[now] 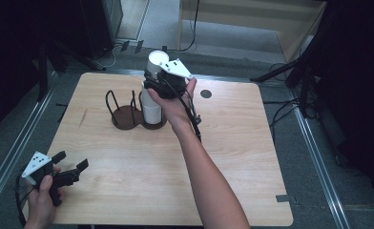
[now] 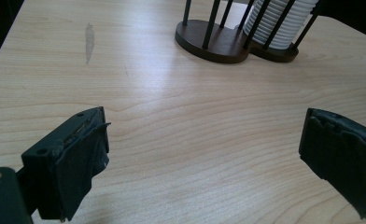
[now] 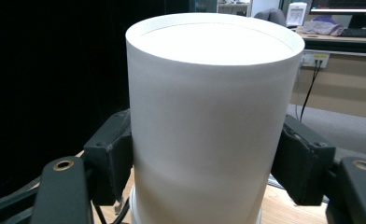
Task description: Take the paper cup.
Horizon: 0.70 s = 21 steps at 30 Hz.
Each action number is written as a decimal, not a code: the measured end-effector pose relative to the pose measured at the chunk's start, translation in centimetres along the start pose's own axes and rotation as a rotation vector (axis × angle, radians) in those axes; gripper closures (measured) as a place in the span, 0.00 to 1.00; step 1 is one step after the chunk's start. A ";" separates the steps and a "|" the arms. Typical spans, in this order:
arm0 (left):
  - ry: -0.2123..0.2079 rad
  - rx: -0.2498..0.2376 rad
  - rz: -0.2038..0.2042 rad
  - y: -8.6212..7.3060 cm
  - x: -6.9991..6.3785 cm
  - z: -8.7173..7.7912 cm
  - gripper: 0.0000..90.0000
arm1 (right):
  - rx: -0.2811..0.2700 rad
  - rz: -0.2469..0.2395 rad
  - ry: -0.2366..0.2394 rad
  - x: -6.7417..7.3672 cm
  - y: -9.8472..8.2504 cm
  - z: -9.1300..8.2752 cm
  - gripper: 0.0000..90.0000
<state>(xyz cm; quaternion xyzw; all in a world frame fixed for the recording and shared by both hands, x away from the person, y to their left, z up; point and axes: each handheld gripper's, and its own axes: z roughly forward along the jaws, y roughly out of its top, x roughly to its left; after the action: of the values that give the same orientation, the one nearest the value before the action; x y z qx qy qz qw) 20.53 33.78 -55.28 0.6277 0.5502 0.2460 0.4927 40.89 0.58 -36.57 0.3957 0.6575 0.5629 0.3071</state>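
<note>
In the high view a white paper cup (image 1: 157, 61) is held upright above a stack of white cups (image 1: 151, 112). The stack stands in the right ring of a dark wooden two-ring holder (image 1: 125, 118) at the table's far middle. My right gripper (image 1: 152, 79) is shut on that cup. In the right gripper view the cup (image 3: 209, 116) stands between the black pads (image 3: 113, 154), which press on both its sides. My left gripper (image 1: 73, 161) hovers open over the near left corner. In the left gripper view its jaws stand wide apart (image 2: 204, 140), facing the holder (image 2: 214, 44) and the ribbed stack (image 2: 281, 23).
The wooden table (image 1: 233, 162) has a small dark round spot (image 1: 205, 93) at the far right and a grey smear (image 2: 89, 42) on the left. The holder's left ring has nothing in it. Black stands and cables (image 1: 280, 71) lie beyond the far edge.
</note>
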 end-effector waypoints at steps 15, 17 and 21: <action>0.002 -0.001 -0.003 0.1 0.0 0.2 0.02 | 0.003 0.023 -0.043 -3.4 -0.9 -4.2 0.32; 0.004 -0.005 -0.004 0.1 0.0 0.1 0.02 | 0.004 0.030 -0.047 -4.0 -1.4 -4.9 0.32; 0.004 -0.008 -0.005 0.0 0.0 0.0 0.02 | 0.015 0.031 -0.057 -4.9 -2.5 -6.1 0.32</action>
<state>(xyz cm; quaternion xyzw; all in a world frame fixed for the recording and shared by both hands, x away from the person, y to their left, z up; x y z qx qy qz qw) 20.51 33.78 -55.27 0.6240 0.5517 0.2485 0.4945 37.75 -6.81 -38.15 0.4241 0.6466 0.5509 0.3141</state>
